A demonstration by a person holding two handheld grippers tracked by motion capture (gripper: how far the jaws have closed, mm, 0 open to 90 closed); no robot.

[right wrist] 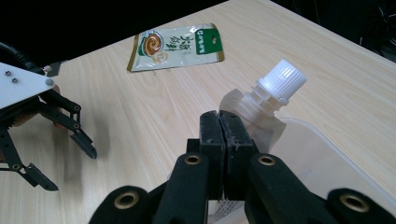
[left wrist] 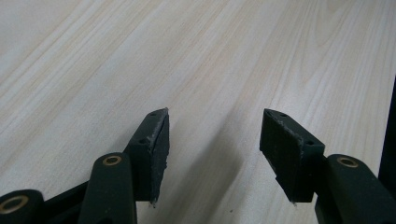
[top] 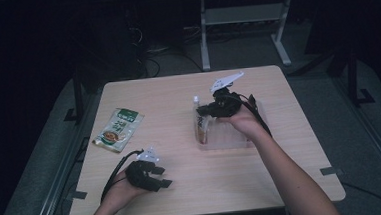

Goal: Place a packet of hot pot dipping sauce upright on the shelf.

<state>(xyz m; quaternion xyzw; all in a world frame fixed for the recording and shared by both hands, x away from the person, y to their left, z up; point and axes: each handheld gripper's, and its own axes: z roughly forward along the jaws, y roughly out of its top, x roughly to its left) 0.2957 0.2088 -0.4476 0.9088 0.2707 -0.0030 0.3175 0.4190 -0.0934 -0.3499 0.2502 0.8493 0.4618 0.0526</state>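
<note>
Resting nearest the person's side of the table [top: 283, 182], the left gripper [top: 163, 177] lies low over bare wood with its jaws parted and nothing between them; its own view shows the two ridged pads [left wrist: 159, 140] standing well apart above the grain. Farther in, the right gripper [top: 204, 110] is clenched on the spout pouch [top: 200, 124]: in the right gripper view the black jaws meet on the pouch's upper edge just below its white screw cap [right wrist: 282, 80], pinching the thin film there. The pouch hangs upright at the left end of the clear plastic tray [top: 230, 137], apparently just inside its wall, though the tray's transparent rim makes it hard to tell whether the pouch's bottom is touching the tray floor. By the look of it, the step in hand is setting the pouch into the tray, and it seems close to done. The next move calls for lowering until the pouch is supported, then easing the jaws apart without tipping it over the rim. Beyond the left gripper, toward the table's left edge, a green-topped sachet [top: 118, 129] lies flat and untouched, likely the next item to go in.
</note>
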